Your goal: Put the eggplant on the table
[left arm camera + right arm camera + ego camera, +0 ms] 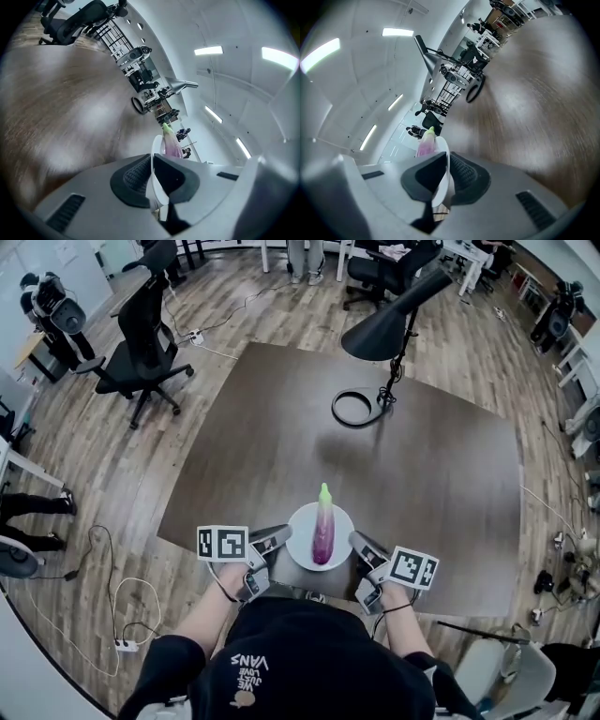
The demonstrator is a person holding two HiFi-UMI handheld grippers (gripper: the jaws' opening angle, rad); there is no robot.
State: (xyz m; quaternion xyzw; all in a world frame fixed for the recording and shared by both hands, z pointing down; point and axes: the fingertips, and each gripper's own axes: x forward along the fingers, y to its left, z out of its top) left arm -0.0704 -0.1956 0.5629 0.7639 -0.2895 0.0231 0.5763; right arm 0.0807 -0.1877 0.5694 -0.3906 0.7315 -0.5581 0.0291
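A purple eggplant (322,528) with a green tip lies on a round white plate (302,519) at the near edge of the dark brown table (281,437). My left gripper (272,542) is shut on the plate's left rim and my right gripper (361,547) is shut on its right rim. In the left gripper view the plate's edge (154,178) sits clamped between the jaws, with the eggplant (171,142) beyond. The right gripper view shows the same: the plate rim (442,180) is pinched, and the eggplant (425,143) lies past it.
A black desk lamp (392,322) with a ring base (353,409) stands at the table's far side. Black office chairs (141,343) stand on the wooden floor to the left and back. Cables and a power strip (127,645) lie on the floor at the near left.
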